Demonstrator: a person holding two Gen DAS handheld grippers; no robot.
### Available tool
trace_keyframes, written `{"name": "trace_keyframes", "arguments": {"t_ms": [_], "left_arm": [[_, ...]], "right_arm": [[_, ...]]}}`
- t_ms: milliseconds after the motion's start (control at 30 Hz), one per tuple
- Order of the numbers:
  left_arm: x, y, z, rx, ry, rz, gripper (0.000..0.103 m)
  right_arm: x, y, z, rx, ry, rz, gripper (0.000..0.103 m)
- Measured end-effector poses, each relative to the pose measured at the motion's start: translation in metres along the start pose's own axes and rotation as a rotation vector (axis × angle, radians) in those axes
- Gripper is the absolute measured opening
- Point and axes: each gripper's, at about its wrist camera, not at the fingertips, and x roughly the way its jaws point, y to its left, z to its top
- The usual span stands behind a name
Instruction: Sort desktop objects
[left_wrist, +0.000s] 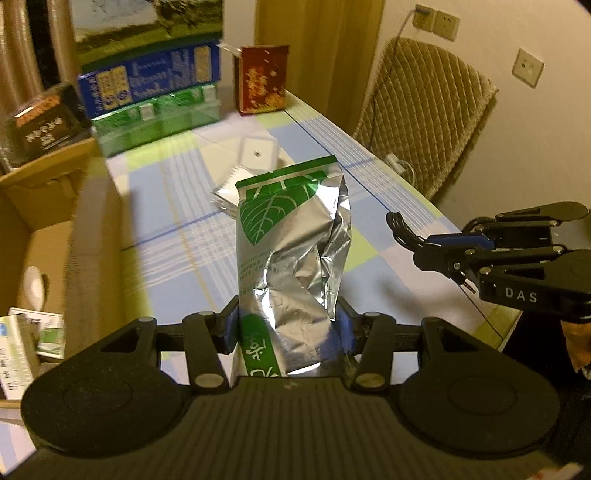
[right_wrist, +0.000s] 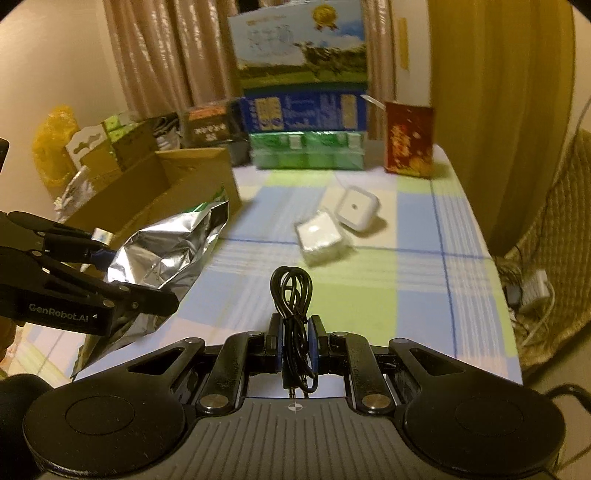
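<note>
My left gripper (left_wrist: 288, 325) is shut on a silver foil bag with green leaf print (left_wrist: 291, 236) and holds it above the checked tablecloth (left_wrist: 177, 206). The bag also shows at the left of the right wrist view (right_wrist: 170, 258), held by the left gripper (right_wrist: 110, 266). My right gripper (right_wrist: 295, 343) is shut on a coiled black cable (right_wrist: 291, 291); it also shows in the left wrist view (left_wrist: 417, 240) at the right. A white square device (right_wrist: 356, 208) and a clear packet of white pads (right_wrist: 319, 236) lie on the table farther ahead.
An open cardboard box (right_wrist: 155, 184) stands at the table's left side, with items inside (left_wrist: 22, 339). Stacked green and blue cartons (right_wrist: 306, 129) and a red box (right_wrist: 408, 138) stand at the far end. A padded chair (left_wrist: 424, 110) is on the right.
</note>
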Motion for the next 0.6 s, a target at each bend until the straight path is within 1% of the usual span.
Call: {"name": "trace_keyframes", "arguments": {"t_ms": [400,600], "left_arm": [[-0.042,0.038,-0.01,-0.049,-0.047,0.051,0.045],[-0.059,0.057,-0.017,-0.077,-0.063,0.073,0.045]], "right_arm": [[0.011,0.051,0.028,-0.089,-0.033,0.054,0.01],[0.016,0.077,0.037,-0.122,-0.04,0.079,0.01]]}}
